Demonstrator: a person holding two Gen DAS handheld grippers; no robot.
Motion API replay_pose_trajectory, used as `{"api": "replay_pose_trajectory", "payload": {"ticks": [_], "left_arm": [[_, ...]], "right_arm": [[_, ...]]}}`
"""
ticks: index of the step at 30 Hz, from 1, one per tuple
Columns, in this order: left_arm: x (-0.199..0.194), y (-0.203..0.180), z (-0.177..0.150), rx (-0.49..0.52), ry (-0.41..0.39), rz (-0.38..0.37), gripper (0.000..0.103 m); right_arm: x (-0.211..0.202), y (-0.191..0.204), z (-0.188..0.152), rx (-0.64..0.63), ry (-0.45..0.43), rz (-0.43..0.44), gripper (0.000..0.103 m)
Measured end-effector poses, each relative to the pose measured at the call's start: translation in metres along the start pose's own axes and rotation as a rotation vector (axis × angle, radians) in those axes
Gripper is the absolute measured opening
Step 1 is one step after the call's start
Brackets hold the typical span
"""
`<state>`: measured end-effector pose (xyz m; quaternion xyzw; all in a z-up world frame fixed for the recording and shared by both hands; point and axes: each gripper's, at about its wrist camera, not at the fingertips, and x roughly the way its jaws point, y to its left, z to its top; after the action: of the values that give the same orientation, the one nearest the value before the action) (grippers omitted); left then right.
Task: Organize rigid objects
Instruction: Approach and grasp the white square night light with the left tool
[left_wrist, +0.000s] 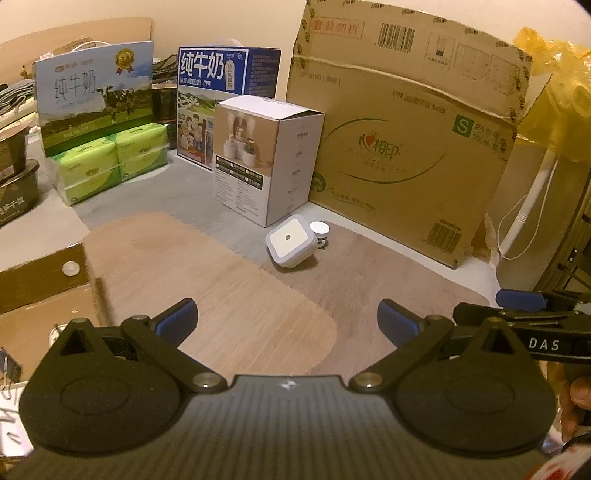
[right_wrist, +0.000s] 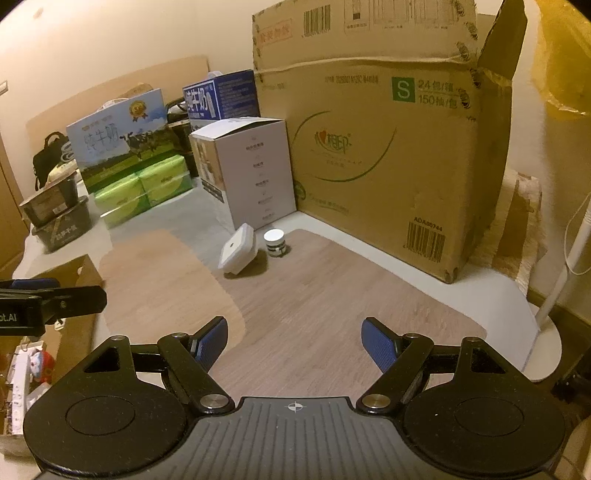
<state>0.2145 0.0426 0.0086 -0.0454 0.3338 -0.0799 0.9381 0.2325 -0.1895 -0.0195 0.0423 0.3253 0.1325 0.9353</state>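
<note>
A white square plug-in night light (left_wrist: 291, 240) lies tilted on the wooden table, with a small white-capped jar (left_wrist: 319, 232) touching its right side. Both sit in front of a white product box (left_wrist: 271, 157). They also show in the right wrist view: the night light (right_wrist: 238, 249) and the jar (right_wrist: 275, 242). My left gripper (left_wrist: 287, 321) is open and empty, well short of them. My right gripper (right_wrist: 294, 341) is open and empty, also short of them. The right gripper's finger (left_wrist: 521, 300) shows at the right edge of the left wrist view.
A large brown carton (left_wrist: 406, 147) stands at the back right. Two milk cartons (left_wrist: 96, 99) (left_wrist: 221, 88) and green tissue packs (left_wrist: 110, 162) stand at the back left. Dark bowls (right_wrist: 59, 218) sit far left. A cardboard box (left_wrist: 40, 291) is at the table's left edge.
</note>
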Motion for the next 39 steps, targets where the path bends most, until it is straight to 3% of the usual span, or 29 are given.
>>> {"api": "replay_pose_trajectory", "payload": {"ticks": [22,39], "left_arm": [[0.09,0.002,0.021,-0.09,0.022,0.035,0.102],[0.143,-0.003,0.025,-0.127,0.045,0.028,0.102]], "right_arm": [[0.09,-0.034,0.023,-0.083,0.018,0.049,0.079],[0.135,-0.048,0.034,-0.148,-0.004,0.099,0.079]]}}
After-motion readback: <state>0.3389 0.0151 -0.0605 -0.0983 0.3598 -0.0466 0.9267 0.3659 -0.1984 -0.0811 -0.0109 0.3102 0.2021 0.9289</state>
